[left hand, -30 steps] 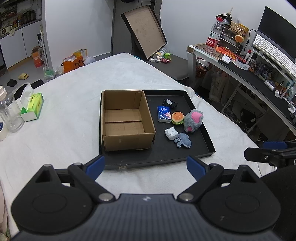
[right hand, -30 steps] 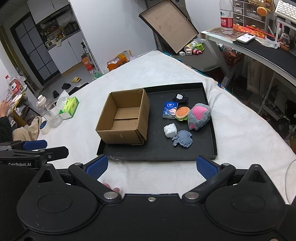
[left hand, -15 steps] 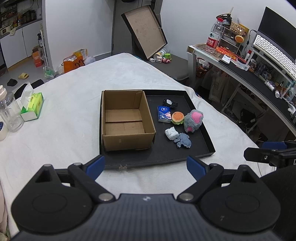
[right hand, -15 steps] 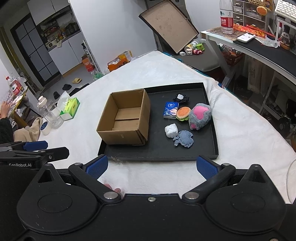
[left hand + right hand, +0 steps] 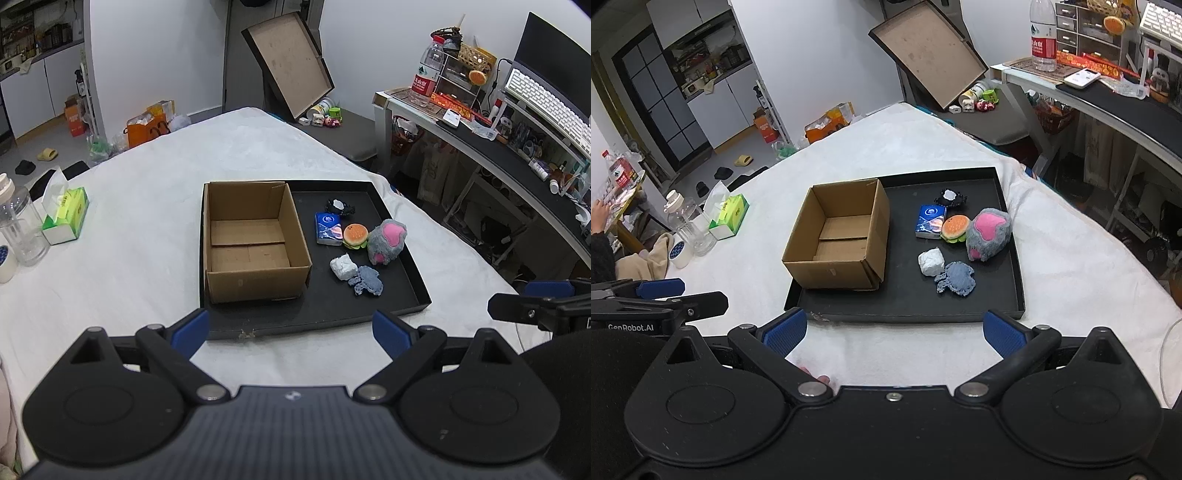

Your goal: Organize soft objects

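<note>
Black and shallow-rimmed, the tray [image 5: 402, 308] is seen lying on a white fleecy cover [image 5: 147, 206]. Its left half is filled by an open cardboard box [image 5: 255, 240], set against the tray's left and far rims; nothing is seen inside the box. The right half is shared by the soft objects: a fuzzy grey plush with pink patches [image 5: 387, 246] near the right rim, a small burger toy [image 5: 355, 236] touching it, a blue tissue packet [image 5: 327, 229] just beside the burger, a black-and-white piece [image 5: 340, 207] further back, a crumpled white lump [image 5: 343, 266] and a ragged blue-grey cloth scrap [image 5: 365, 281] touching each other. Bare tray floor is left along the near rim.

The left gripper [image 5: 291, 328] and the right gripper [image 5: 892, 328] are both held spread wide above the cover, short of the near rim, with nothing between the blue pads.
</note>
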A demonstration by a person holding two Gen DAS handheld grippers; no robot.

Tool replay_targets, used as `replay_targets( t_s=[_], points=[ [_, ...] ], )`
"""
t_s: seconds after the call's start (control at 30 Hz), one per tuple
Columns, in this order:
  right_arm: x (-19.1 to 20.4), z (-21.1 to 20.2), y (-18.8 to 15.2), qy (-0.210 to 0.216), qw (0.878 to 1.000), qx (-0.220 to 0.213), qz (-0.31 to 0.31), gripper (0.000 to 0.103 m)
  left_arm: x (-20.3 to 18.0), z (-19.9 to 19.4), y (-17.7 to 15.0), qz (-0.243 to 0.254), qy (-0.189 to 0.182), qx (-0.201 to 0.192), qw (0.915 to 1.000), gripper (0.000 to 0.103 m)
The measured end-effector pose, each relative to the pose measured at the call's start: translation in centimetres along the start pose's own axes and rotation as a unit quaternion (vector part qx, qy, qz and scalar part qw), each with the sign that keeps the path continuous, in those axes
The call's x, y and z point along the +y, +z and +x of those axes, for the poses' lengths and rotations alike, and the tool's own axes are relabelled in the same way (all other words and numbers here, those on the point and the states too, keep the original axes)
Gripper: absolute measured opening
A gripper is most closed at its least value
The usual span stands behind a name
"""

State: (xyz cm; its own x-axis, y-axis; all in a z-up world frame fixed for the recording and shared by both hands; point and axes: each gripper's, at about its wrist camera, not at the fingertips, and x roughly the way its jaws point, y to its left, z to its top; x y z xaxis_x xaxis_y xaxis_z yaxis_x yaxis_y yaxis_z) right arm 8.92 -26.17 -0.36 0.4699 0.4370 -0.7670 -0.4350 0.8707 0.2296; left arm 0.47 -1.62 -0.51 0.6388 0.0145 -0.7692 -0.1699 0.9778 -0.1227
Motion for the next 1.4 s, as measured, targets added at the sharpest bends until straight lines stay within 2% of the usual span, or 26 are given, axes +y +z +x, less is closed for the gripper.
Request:
replay_targets(
  t_s=[0.33,0.73,1.07,1.4],
  points=[
    [0.2,0.0,-0.2,0.004,1.000,-0.002,-0.001,0.103,-0.2,-0.2,0.1,-0.002,-0.002,-0.005,1.0000,0.094],
    [-1.0,0.8,0.6,0.013,1.000,-0.009,0.008,0.103,1.8,-0.1,1.7,-0.020,0.008,-0.024,0.9995,0.094],
    [-1.9,2.4,2.0,0.011,1.000,-0.009,-0.004,0.103,3.7,1.0,3.0,-0.020,0.036,-0.027,0.9988,0.094],
    [-3.5,3.8,4.4,0.010,1.000,-0.013,-0.001,0.103,5.1,2.6,4.9,-0.023,0.042,-0.021,0.9986,0.094]
  ],
)
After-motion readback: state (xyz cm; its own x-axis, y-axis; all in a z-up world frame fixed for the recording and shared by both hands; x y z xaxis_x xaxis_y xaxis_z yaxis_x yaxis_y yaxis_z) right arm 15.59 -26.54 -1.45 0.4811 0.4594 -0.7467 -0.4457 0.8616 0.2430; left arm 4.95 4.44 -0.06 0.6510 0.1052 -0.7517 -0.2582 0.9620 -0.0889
